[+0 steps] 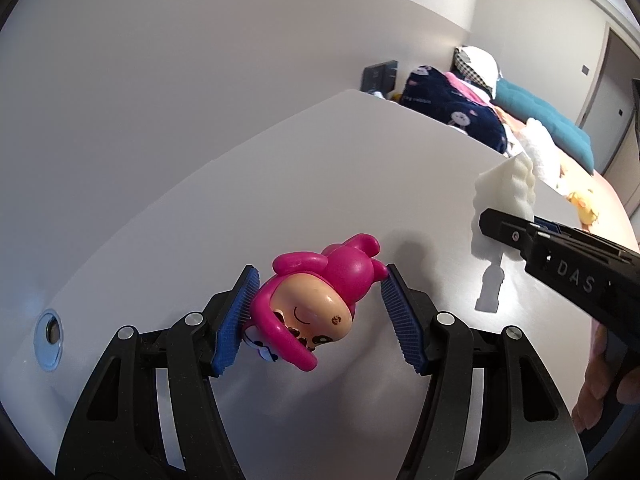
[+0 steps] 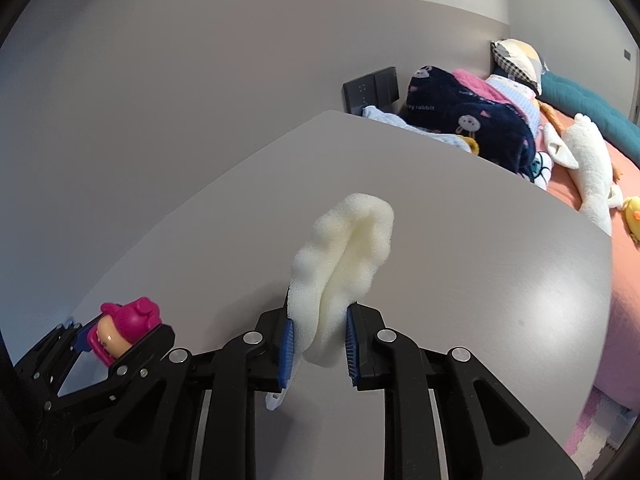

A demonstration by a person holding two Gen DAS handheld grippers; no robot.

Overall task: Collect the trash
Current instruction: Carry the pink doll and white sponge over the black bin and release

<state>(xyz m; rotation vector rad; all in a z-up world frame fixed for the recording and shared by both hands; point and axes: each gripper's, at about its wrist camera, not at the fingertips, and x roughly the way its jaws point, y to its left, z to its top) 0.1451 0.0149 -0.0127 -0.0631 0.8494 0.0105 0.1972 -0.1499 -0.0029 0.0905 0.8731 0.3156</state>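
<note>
My left gripper (image 1: pixel 318 314) is shut on a pink toy figure (image 1: pixel 316 300) with a tan face, held above the grey table (image 1: pixel 200 216). My right gripper (image 2: pixel 318 342) is shut on a piece of white foam (image 2: pixel 344 264), squeezed between the blue pads and held above the table. In the left wrist view the right gripper (image 1: pixel 504 228) comes in from the right with the foam (image 1: pixel 506 192). In the right wrist view the left gripper (image 2: pixel 102 344) with the toy figure (image 2: pixel 124 324) is at the lower left.
A round metal fitting (image 1: pixel 50 338) sits in the table at the left. Beyond the table's far edge is a bed (image 2: pixel 592 184) with a dark blue blanket (image 2: pixel 468 124), plush toys and pillows. A black wall socket (image 2: pixel 372 88) is behind the table.
</note>
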